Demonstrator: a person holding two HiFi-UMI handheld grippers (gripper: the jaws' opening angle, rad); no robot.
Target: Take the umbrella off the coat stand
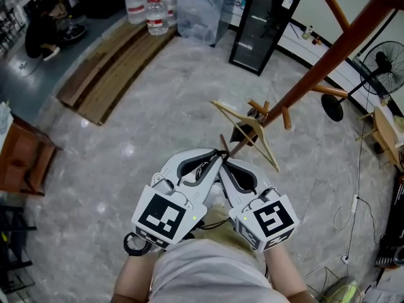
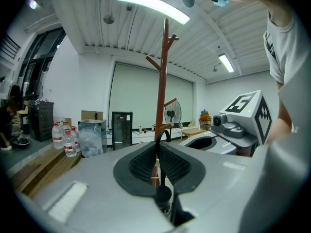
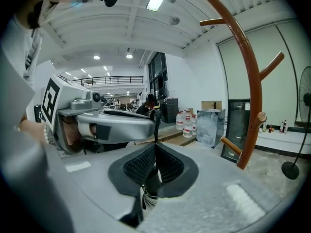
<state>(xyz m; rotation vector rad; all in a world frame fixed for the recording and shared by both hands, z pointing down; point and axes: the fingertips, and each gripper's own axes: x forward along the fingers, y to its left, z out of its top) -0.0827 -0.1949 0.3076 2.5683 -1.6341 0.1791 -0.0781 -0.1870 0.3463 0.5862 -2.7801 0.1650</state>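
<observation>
The coat stand (image 1: pixel 328 55) runs from the 1 o'clock corner of the head view down toward the centre, with a wooden hanger (image 1: pixel 252 131) slung on its lower pegs. Your two tools meet tip to tip just below that, at 6 o'clock of the hanger. The left tool (image 2: pixel 158 152) is clenched on the thin dark hooked handle of the umbrella (image 2: pixel 162 176). The right tool (image 3: pixel 154 154) is clenched on the same slim dark handle from the opposite side. In the left gripper view the hook's curve sits close under a short peg (image 2: pixel 166 127) at 12 o'clock of the pads; whether it has cleared that peg cannot be told. Treat it as not yet free. Raise both tools together toward 12 o'clock until the hook tops the peg tip, then draw back toward 6 o'clock, away from the trunk. Move the pair as one unit, because a thin handle will likely twist or slip if one tool leads. Steer clear of the hanger at 1 o'clock, which could snag and swing. No writing is legible: the black cabinet (image 1: pixel 262 24) carries a pale sticker too small to read, the water bottles (image 1: pixel 151 5) show red labels only, and the marker cubes (image 1: pixel 163 216) bear square patterns, not text.
</observation>
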